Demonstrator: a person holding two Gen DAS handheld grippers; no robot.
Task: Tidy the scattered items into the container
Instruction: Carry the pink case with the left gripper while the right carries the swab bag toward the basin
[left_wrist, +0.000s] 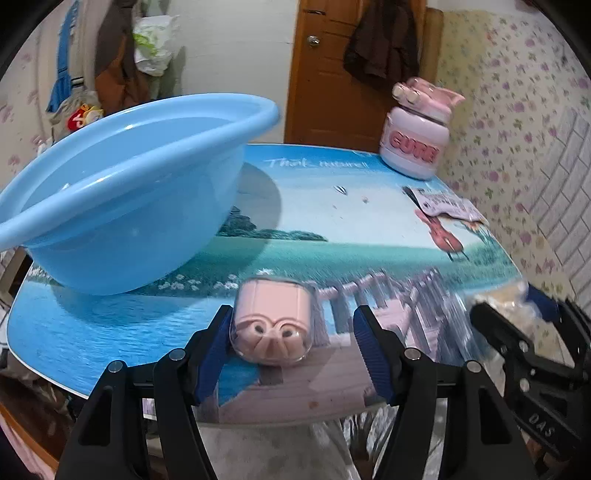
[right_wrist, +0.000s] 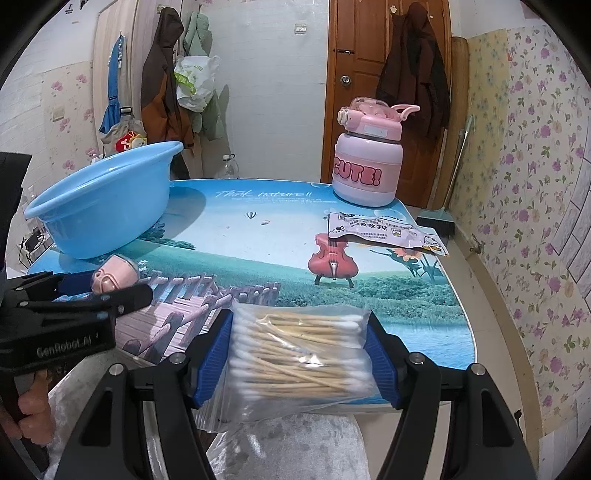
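Between the left claw's (left_wrist: 291, 347) part-spread, unclamped pads lies the small pink clear-lidded plastic case (left_wrist: 272, 325); the light-blue plastic basin (left_wrist: 122, 192) sits up-left; the right claw (right_wrist: 299, 354) pinches the clear bag of cotton swabs (right_wrist: 295, 354).

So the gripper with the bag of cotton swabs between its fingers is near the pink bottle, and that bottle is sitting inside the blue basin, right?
Not quite. The pink bottle stands on the table at its far right corner, well apart from the blue basin on the left, as the right wrist view shows. The bag of cotton swabs is indeed between the right gripper fingers.
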